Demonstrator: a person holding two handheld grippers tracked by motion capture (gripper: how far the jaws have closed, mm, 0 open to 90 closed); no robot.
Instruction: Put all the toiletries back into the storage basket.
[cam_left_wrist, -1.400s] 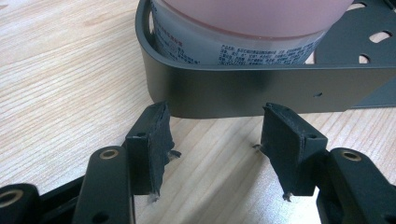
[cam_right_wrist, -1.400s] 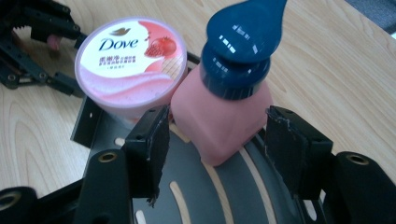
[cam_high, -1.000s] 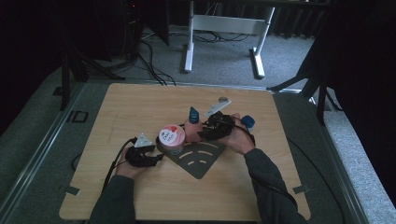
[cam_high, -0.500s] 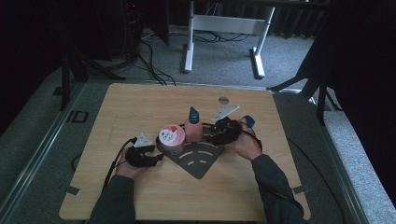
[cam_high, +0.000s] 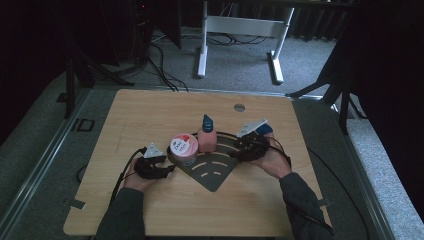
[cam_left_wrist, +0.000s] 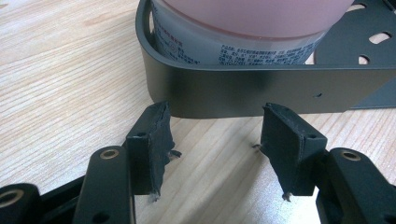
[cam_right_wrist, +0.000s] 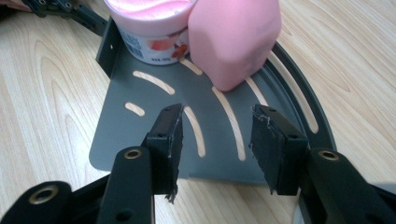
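Both grippers are hovering empty at the dark slotted rack (cam_high: 212, 167).

Nearest, the left gripper (cam_left_wrist: 215, 135) is sitting released at the rack's 8 o'clock wall, gripping nothing; the right gripper (cam_right_wrist: 215, 140), jaws just narrowing around nothing, is pointing at the pink bottle (cam_right_wrist: 233, 37) at 12 o'clock. Pushing further risks tipping the bottle against the pink-lidded tub (cam_right_wrist: 149, 28) beyond.

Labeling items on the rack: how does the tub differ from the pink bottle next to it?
The tub is short, round and wide with a printed label; the pink bottle is taller, narrower and plain-sided. The tub has a flat pink lid, the bottle a dark blue pointed cap. Both stand upright, side by side on the dark slotted rack.
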